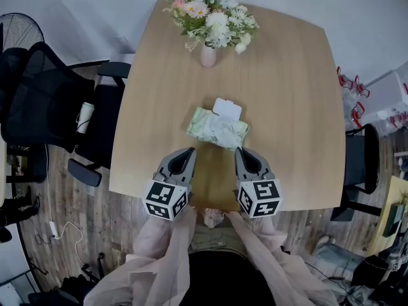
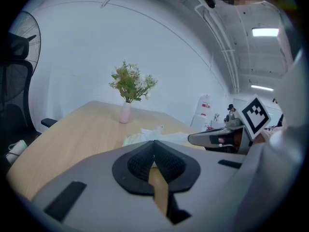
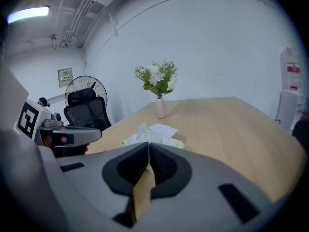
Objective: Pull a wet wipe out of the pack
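Observation:
A pale green wet wipe pack [image 1: 217, 127] lies in the middle of the wooden table, its white lid [image 1: 227, 108] flipped open toward the far side. A bit of wipe sticks up from the pack [image 3: 142, 128]. My left gripper [image 1: 189, 153] hovers just short of the pack's near left corner, jaws shut with nothing between them. My right gripper [image 1: 241, 153] sits beside it by the pack's near right corner, also shut and empty. The pack [image 2: 140, 137] shows just beyond the left gripper [image 2: 154, 142]; the right gripper [image 3: 147, 144] sees it the same way.
A pink vase of flowers [image 1: 208, 55] stands at the far side of the table [image 1: 287, 107]. A black office chair [image 1: 51, 101] is on the left, another chair [image 1: 360, 164] on the right. A fan [image 1: 19, 30] stands far left.

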